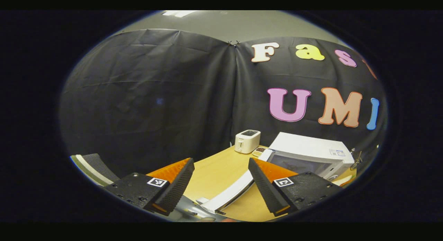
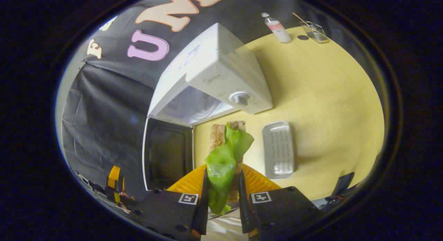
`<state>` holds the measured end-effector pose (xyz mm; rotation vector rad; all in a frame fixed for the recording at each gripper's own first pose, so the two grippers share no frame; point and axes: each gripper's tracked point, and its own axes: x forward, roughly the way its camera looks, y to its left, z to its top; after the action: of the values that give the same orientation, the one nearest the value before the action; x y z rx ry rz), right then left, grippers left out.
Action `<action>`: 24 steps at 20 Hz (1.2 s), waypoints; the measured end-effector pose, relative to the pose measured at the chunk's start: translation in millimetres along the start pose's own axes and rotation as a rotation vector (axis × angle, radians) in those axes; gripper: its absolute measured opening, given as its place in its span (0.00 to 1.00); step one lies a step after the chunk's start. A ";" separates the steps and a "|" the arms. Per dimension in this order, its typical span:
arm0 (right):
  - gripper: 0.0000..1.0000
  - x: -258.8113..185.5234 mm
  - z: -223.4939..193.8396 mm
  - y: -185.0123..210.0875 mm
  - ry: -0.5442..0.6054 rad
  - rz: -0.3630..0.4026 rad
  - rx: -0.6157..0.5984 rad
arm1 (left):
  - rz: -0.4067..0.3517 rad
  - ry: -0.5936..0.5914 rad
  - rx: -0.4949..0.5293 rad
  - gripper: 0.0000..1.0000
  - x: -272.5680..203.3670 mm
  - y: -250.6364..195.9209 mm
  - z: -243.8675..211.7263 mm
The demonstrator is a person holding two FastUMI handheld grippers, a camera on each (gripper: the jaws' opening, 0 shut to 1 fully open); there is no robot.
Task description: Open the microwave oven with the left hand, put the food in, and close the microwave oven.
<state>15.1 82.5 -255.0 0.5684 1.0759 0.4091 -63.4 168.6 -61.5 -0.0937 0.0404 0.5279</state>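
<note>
- The right gripper [image 2: 223, 196] has its fingers [image 2: 201, 199] pressed onto the food [image 2: 224, 158], a sandwich of grainy brown bread with a glossy green leaf; its long axis runs straight out along the fingers, toward the microwave oven [image 2: 211, 78].
- The microwave oven is a white, smooth box with a round knob; its dark-windowed door [image 2: 168, 154] hangs open at the left. A small logo on it is too blurred to read.
- A ribbed white tray [image 2: 278, 149] lies on the pale wooden worktop [image 2: 328, 106], right of the food.
- A bottle [image 2: 277, 28] and a wire basket [image 2: 314, 27] stand far off.
- The left gripper [image 1: 221, 184] has its fingers spread wide, holding nothing, above the worktop, with a white toaster [image 1: 247, 141] beyond.
</note>
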 end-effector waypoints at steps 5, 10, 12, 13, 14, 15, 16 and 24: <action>0.41 22.4 -13.4 57.0 -0.122 0.067 0.047 | -0.119 0.021 0.017 0.96 19.0 -6.7 -5.5; 0.41 55.9 -20.3 101.6 -0.229 0.136 0.138 | -0.180 0.010 0.007 0.93 34.6 3.8 -0.9; 0.41 71.6 -24.0 112.3 -0.247 0.147 0.159 | -0.185 0.008 0.012 0.93 39.3 13.0 -1.7; 0.41 79.6 -24.6 117.1 -0.258 0.148 0.163 | -0.187 0.009 0.020 0.93 40.5 18.2 -3.0; 0.41 88.7 -24.5 119.6 -0.267 0.142 0.162 | -0.188 0.009 0.029 0.93 40.7 23.1 -3.6; 0.40 98.3 -23.5 122.7 -0.278 0.136 0.158 | -0.184 0.008 0.042 0.93 42.3 30.5 -4.6; 0.40 107.0 -20.9 125.4 -0.291 0.134 0.150 | -0.183 0.011 0.053 0.96 44.1 36.5 -7.6; 0.40 179.1 19.6 130.6 -0.405 0.079 0.116 | -0.157 0.060 0.043 0.93 53.1 71.6 -26.7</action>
<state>103.6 283.0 -293.4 0.7621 0.6921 0.2849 -54.1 254.1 -97.0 -0.0695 0.1024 0.3674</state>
